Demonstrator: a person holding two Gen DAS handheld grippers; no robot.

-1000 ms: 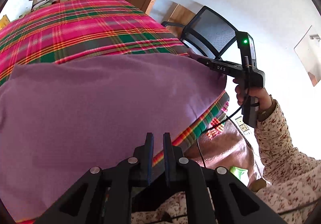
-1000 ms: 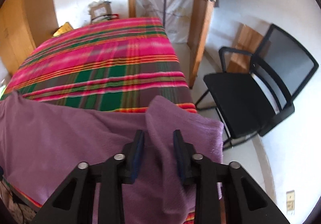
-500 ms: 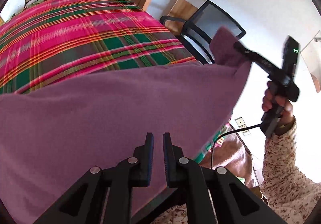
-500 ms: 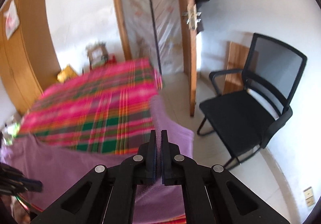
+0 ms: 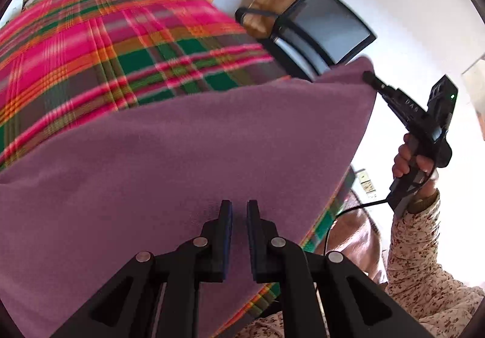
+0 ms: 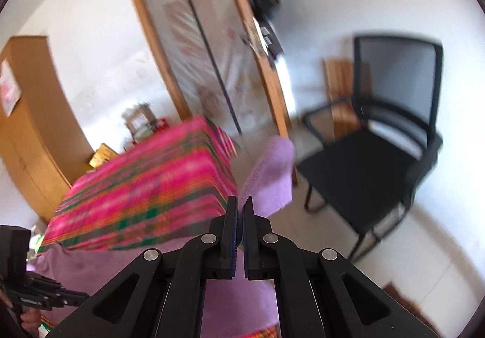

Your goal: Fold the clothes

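Right wrist view is motion-blurred: the right gripper (image 6: 241,210), jaws clamped on a corner of the purple cloth (image 5: 188,156), lifts it off the plaid bed (image 5: 91,44) beside a black chair (image 6: 369,162). The left gripper (image 5: 239,217) pinches the cloth's near edge through a narrow gap, its contact point hidden.

The cloth (image 5: 188,156) lies on the bed (image 5: 100,44), covering its near end. The chair (image 6: 379,156) stands off the bed at 3 o'clock; the doorway (image 6: 212,44) is behind the bed at 12, the wardrobe (image 6: 27,132) at 9
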